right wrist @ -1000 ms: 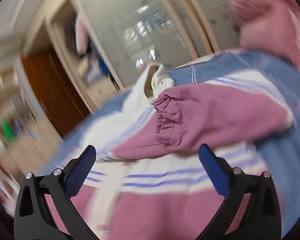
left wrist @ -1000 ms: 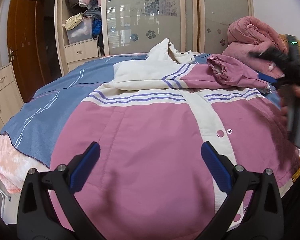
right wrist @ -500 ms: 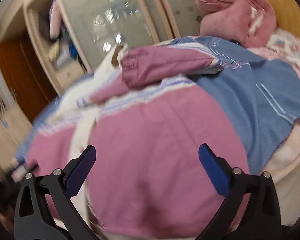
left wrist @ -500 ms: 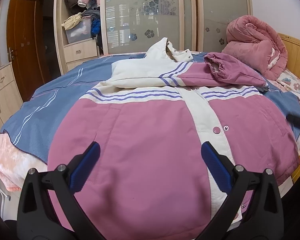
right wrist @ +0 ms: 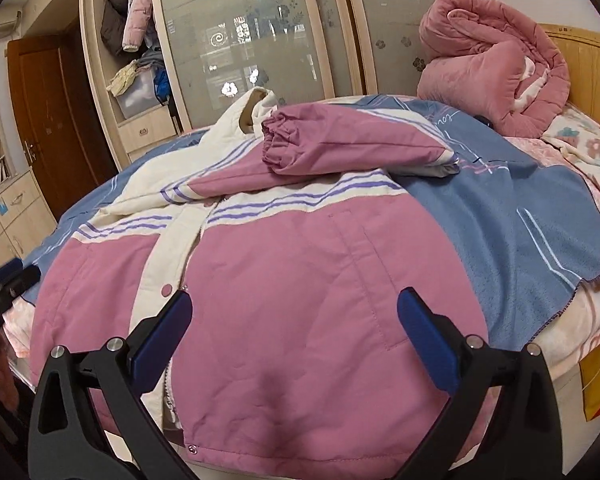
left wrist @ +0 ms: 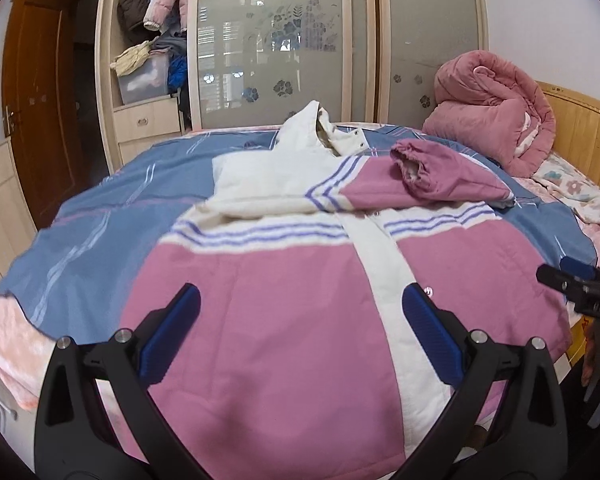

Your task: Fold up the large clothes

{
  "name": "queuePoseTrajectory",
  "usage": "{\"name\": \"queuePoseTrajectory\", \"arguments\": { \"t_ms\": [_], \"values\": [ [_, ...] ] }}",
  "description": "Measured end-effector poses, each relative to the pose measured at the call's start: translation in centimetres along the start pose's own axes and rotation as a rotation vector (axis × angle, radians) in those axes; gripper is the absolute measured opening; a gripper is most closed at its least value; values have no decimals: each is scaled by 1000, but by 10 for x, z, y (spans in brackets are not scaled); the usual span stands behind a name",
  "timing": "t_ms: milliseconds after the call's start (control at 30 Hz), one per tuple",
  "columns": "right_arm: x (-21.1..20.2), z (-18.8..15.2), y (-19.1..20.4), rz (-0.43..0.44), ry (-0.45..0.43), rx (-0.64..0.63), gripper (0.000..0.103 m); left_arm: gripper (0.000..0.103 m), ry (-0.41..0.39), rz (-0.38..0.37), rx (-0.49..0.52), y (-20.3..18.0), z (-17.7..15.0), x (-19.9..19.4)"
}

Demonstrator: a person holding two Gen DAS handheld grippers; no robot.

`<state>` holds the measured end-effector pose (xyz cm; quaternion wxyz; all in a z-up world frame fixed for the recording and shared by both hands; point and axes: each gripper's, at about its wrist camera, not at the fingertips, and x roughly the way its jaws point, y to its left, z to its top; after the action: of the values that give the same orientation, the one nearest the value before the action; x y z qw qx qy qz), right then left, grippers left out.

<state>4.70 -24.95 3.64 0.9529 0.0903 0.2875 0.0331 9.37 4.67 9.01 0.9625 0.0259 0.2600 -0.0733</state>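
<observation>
A pink and white hooded jacket lies front up on the bed, its hem toward me. Both sleeves are folded across the chest, the pink cuff on top. My left gripper hovers open over the jacket's left half near the hem, holding nothing. My right gripper hovers open over the right half near the hem, also with nothing between its fingers. The right gripper's tip shows at the right edge of the left wrist view.
A blue striped blanket covers the bed under the jacket. A rolled pink quilt sits by the wooden headboard. Wardrobe with glass sliding doors stands behind, a brown door at left.
The right gripper swung from up by the folded sleeves down to the jacket's right hem side and steadied. The left gripper stayed almost in place. Both stayed open.
</observation>
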Motion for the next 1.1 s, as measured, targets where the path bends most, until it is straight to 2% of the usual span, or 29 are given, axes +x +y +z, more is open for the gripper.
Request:
{"name": "queuePoseTrajectory", "arguments": {
  "t_ms": [133,200,333,400,467,500,567,633,733,767,833,1000,1067,1100],
  "values": [
    [0,1,-2,0,0,7,102,101,46,-67,26,-10,26,6],
    [0,1,-3,3,0,16,102,101,20,-66,46,-19,28,8],
    [1,0,-6,34,-8,52,102,101,-64,-65,18,-23,10,13],
    [2,0,-10,71,-11,99,102,101,-33,-47,2,-20,-5,26],
    [6,3,-19,155,-3,203,102,101,44,-74,-14,-16,-9,39],
    [13,7,-28,246,27,317,102,101,46,-91,-19,-15,-8,40],
    [33,20,-38,427,68,510,102,101,27,-75,-10,-14,-4,38],
    [48,36,-38,482,71,593,101,101,-12,-49,2,-12,2,33],
    [84,62,-41,569,69,729,88,101,-49,-31,3,-7,7,27],
    [106,69,-44,613,85,816,76,101,-55,-29,-2,-4,8,28],
    [137,77,-47,605,117,912,67,101,-53,-12,-4,1,11,30],
    [197,86,-45,579,149,1073,66,101,-46,19,-36,17,15,37],
    [206,90,-41,517,152,1084,63,101,-42,22,-60,25,17,38],
    [210,94,-38,444,151,1067,62,101,-41,22,-67,27,18,38]
  ]
}}
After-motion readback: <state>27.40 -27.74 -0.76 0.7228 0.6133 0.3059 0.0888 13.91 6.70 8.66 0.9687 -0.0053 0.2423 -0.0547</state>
